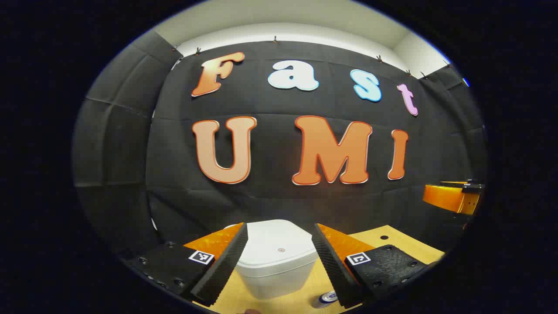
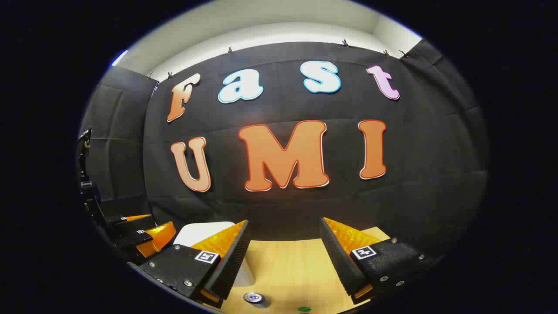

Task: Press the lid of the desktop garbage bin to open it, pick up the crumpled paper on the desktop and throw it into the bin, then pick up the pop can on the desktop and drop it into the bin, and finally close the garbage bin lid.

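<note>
Light wooden table (image 1: pixel 392 244), seen from both gripper views. A white bin (image 1: pixel 277 261) with rounded corners stands on it, lid shut, a small round mark at the middle of the lid. A can (image 1: pixel 324 299) stands upright on the tabletop just beside the bin's front right corner, its silver top visible in the right gripper view. A small green scrap (image 2: pixel 304 309) lies near the table's front edge, apart from the can. A dark round hole (image 1: pixel 384 237) marks the far right part of the tabletop.

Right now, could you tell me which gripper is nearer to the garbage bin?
Left. The left gripper hangs open directly over the garbage bin, framing its closed lid; the right gripper hangs off to the bin's side, over the table.
</note>
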The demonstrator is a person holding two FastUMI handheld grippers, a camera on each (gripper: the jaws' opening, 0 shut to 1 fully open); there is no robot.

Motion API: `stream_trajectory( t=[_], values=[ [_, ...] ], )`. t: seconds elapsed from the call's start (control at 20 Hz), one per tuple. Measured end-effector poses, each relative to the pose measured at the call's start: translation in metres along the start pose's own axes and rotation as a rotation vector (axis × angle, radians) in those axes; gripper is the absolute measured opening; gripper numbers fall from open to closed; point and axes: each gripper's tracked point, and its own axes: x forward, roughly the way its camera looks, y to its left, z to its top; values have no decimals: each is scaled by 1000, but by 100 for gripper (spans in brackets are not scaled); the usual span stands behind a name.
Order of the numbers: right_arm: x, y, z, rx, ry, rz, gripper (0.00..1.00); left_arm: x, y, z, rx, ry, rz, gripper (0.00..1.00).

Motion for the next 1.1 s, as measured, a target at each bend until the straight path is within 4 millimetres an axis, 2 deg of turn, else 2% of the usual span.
stream_trajectory(
  t=[0.15,0.3,0.4,0.45,0.5,0.55,0.6,0.9,1.1],
  values=[
    [9,3,-9,-21,23,20,95,-1,26,-9,52,14,53,94],
    [11,1,-20,7,48,43,95,2,27,-16,32,38,64,94],
    [14,10,-20,24,41,100,95,2,28,-17,16,42,88,94],
    [16,7,-20,18,39,106,95,3,24,-17,6,43,87,96],
    [18,2,-19,3,36,102,100,3,20,-16,-9,40,84,94],
    [21,-3,-19,-10,36,100,100,3,16,-14,-23,36,77,94],
    [24,-7,-18,-14,40,101,95,6,13,-13,-31,29,81,94],
    [35,-34,-16,-31,67,123,95,13,2,-12,-51,31,130,94],
    [38,-47,-14,-71,52,131,95,8,-2,-18,-88,45,182,94]
  ],
)
